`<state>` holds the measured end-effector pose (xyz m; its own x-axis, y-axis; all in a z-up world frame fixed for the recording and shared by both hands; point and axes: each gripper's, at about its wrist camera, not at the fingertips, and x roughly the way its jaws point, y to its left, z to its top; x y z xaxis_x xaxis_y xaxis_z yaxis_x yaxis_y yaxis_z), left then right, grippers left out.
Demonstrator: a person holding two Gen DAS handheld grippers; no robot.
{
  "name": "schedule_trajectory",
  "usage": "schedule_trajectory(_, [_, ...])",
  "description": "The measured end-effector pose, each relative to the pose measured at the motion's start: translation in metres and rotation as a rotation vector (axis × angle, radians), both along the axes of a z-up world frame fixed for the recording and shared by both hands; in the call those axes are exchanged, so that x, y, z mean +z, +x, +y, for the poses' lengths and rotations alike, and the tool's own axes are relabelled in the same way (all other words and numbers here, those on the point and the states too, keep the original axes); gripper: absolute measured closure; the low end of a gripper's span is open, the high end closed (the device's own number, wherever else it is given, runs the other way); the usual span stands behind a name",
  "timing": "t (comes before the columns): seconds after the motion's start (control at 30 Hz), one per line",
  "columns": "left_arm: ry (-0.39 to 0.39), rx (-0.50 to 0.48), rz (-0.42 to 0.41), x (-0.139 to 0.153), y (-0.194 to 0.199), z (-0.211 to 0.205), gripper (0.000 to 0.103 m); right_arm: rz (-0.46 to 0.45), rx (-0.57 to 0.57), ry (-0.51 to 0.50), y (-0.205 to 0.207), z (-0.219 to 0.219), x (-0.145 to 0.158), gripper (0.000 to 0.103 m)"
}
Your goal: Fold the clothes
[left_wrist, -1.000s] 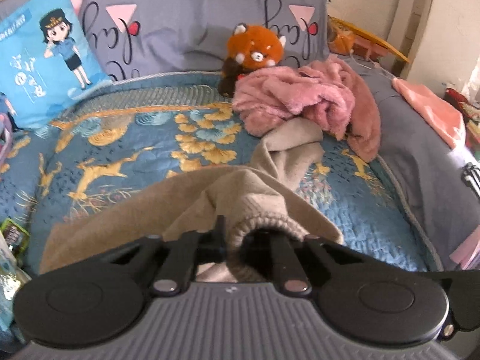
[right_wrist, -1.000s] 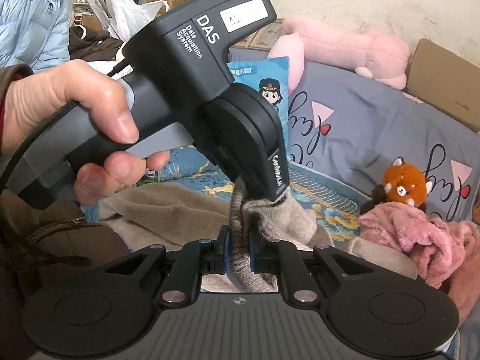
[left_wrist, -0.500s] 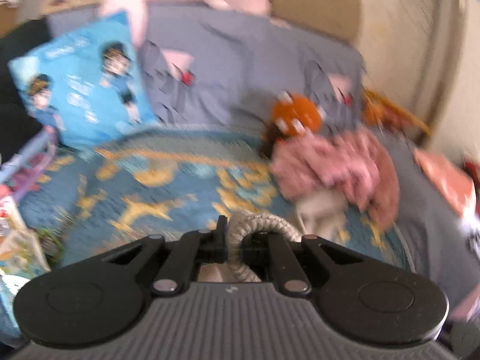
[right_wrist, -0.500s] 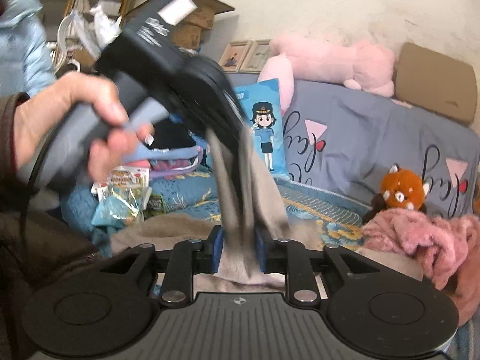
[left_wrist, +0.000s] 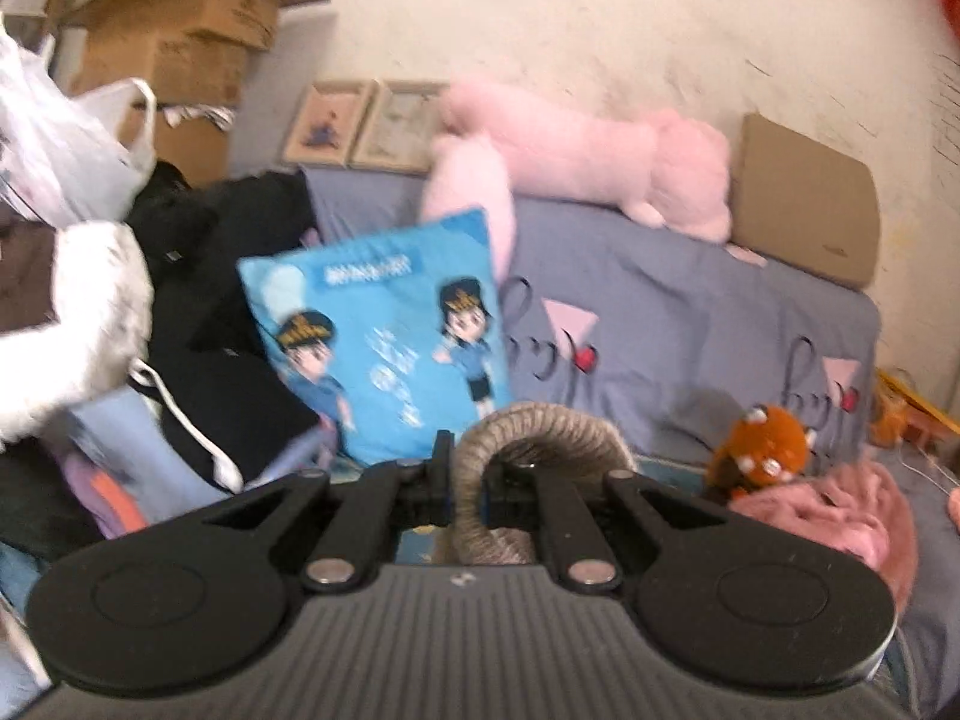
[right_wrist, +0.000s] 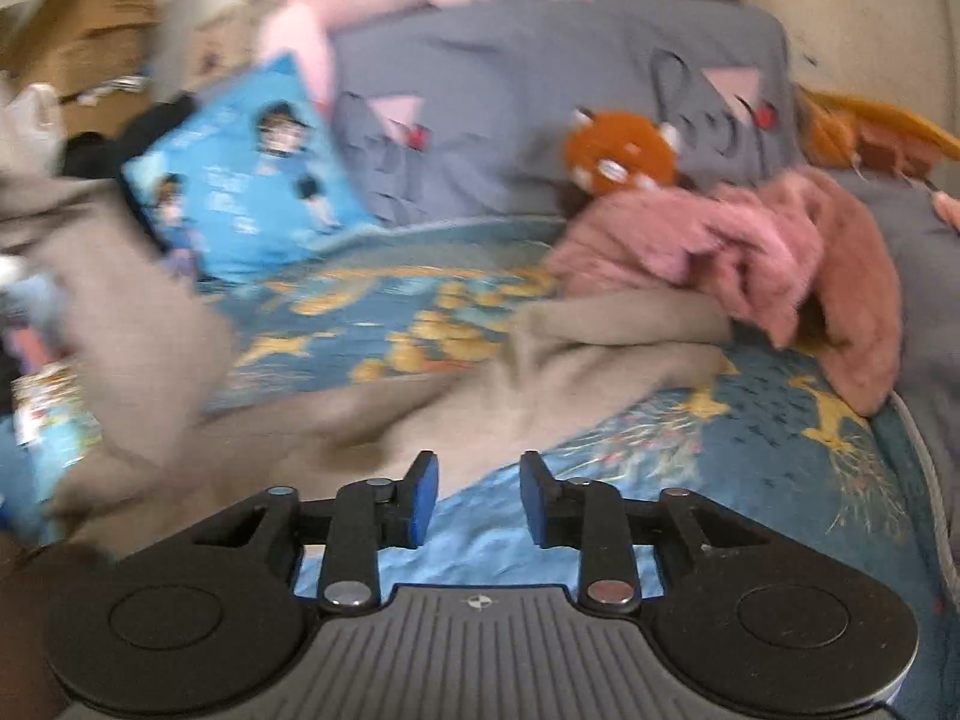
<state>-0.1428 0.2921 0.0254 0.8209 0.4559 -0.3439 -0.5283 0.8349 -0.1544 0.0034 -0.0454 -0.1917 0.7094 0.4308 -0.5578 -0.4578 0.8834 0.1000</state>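
Note:
A beige knit sweater [right_wrist: 540, 372] lies rumpled across the blue and gold quilt [right_wrist: 750, 432], one part rising blurred at the left edge. My left gripper [left_wrist: 468, 486] is shut on the sweater's ribbed cuff [left_wrist: 528, 426], which loops up between the jaws, held high above the bed. My right gripper [right_wrist: 472, 498] is open and empty, low over the quilt in front of the sweater. A pink fluffy garment [right_wrist: 750, 246] is heaped at the back right of the bed; it also shows in the left wrist view [left_wrist: 840, 510].
A blue cartoon cushion [left_wrist: 384, 330], a grey pillow [left_wrist: 690, 330] and an orange plush toy [left_wrist: 762, 450] line the head of the bed. A long pink plush [left_wrist: 588, 162] lies on top. Dark clothes [left_wrist: 228, 330], bags and cardboard boxes [left_wrist: 180, 42] pile up at the left.
My right gripper has opened and let go of the sweater, then dropped toward the quilt. My left gripper has lifted the cuff up and tilted toward the headboard and wall.

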Motion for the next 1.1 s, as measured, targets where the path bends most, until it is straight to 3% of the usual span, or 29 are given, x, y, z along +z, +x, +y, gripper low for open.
schedule_trajectory(0.2, [0.005, 0.063, 0.021, 0.003, -0.01, 0.019, 0.096, 0.088, -0.06, -0.02, 0.096, 0.037, -0.017, 0.064])
schedule_trajectory(0.33, [0.014, 0.078, 0.052, 0.001, -0.013, 0.026, 0.096, 0.198, -0.11, -0.03, 0.153, 0.063, -0.032, 0.063])
schedule_trajectory(0.4, [0.022, 0.089, 0.064, 0.002, -0.017, 0.029, 0.096, 0.276, -0.12, -0.013, 0.175, 0.07, -0.041, 0.073])
schedule_trajectory(0.43, [0.024, 0.095, 0.067, 0.002, -0.019, 0.032, 0.096, 0.307, -0.126, 0.008, 0.181, 0.069, -0.043, 0.095])
schedule_trajectory(0.53, [0.016, 0.117, 0.06, 0.005, -0.027, 0.039, 0.096, 0.328, -0.156, 0.109, 0.181, 0.056, -0.037, 0.099])
schedule_trajectory(0.67, [0.023, 0.149, 0.055, 0.009, -0.034, 0.049, 0.096, 0.158, -0.2, 0.176, 0.156, 0.015, 0.014, 0.099])
schedule_trajectory(0.83, [0.051, 0.182, 0.031, 0.021, -0.039, 0.059, 0.096, -0.048, -0.378, 0.286, 0.119, -0.082, 0.087, 0.099])
schedule_trajectory(0.97, [0.06, 0.215, 0.003, 0.031, -0.043, 0.068, 0.096, -0.233, -0.511, 0.21, 0.083, -0.14, 0.129, 0.099])
schedule_trajectory(1.1, [-0.004, 0.194, 0.004, 0.025, -0.044, 0.076, 0.095, -0.231, -0.579, 0.126, 0.054, -0.175, 0.128, 0.099])
